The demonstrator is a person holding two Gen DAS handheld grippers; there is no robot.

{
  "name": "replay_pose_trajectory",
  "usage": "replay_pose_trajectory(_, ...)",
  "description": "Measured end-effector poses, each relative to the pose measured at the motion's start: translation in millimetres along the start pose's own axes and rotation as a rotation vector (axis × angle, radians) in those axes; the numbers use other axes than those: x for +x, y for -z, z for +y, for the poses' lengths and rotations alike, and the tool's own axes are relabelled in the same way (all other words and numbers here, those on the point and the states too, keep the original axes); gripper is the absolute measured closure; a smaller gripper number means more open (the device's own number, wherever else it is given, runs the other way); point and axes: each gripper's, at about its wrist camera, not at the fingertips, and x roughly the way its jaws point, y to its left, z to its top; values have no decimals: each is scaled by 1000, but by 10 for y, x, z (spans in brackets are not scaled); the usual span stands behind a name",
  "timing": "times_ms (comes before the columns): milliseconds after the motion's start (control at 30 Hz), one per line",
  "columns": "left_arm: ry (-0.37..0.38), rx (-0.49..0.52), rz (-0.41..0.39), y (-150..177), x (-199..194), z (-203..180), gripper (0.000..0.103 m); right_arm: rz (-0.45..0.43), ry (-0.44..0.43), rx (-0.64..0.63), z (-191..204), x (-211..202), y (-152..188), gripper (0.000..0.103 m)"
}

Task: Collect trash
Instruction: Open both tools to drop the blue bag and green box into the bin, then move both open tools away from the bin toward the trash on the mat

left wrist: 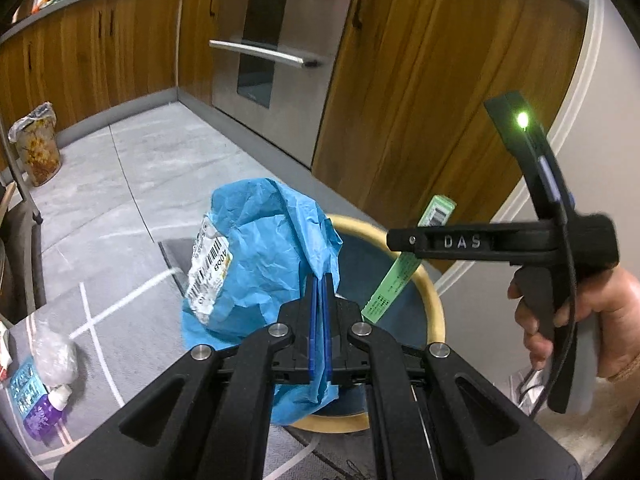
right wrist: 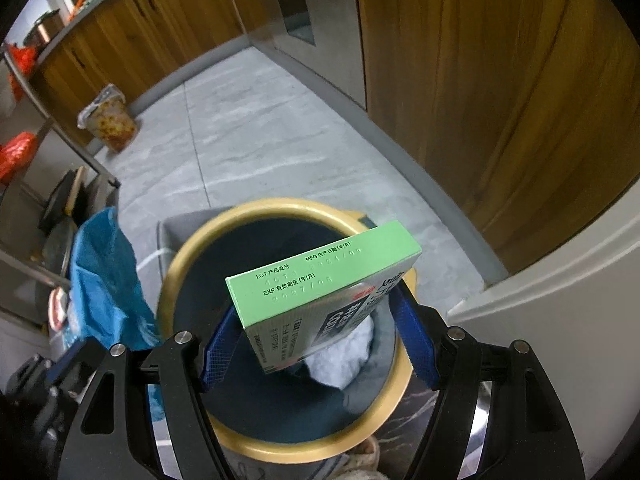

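At the far left, near the wooden cabinets (left wrist: 100, 52), a small patterned bin (left wrist: 36, 148) with a plastic liner stands on the grey floor (left wrist: 168, 168). Nearer, at the left edge of the left wrist view, a purple bottle (left wrist: 44, 412) lies beside something clear and crumpled, perhaps a plastic wrap; it is too blurred to tell.

In the middle, the left gripper (left wrist: 320, 308) has its blue pads pressed together on a crumpled blue paper bag (left wrist: 264, 248) with a white barcode label. The bag hangs just left of the round trash can (right wrist: 280, 208), which has a yellow rim and a dark inside. Something white (right wrist: 344, 356) lies inside the can.

To the right, the right gripper (right wrist: 316, 340) holds a green carton box (right wrist: 320, 268) between its wide-set blue pads, directly over the can's opening. A hand (left wrist: 580, 320) grips its handle at the right.
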Motion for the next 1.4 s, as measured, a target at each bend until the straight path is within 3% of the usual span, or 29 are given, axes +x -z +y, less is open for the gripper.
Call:
replay_pose_trajectory(233, 51, 14, 37, 6, 194, -96, 101, 48, 6, 39, -89, 116, 20, 30)
replay_pose_trajectory(467, 36, 42, 44, -3, 261, -156, 100, 59, 6, 31, -77, 141, 15, 29)
replay_pose_trajectory(700, 14, 23, 29, -14, 181, -100, 77, 52, 4, 51, -83, 124, 0, 28)
replay_pose_trajectory(867, -13, -1, 21, -5, 66, 24, 72, 29, 8, 73, -81, 51, -23, 23)
replay_pose_trajectory(1200, -80, -7, -26, 54, -241, 137, 42, -8, -26, 94, -3, -123, -43, 12)
replay_pose_trajectory(1400, -116, 9, -35, 97, -393, 195, 32, -41, -56, 91, 111, -250, -47, 10)
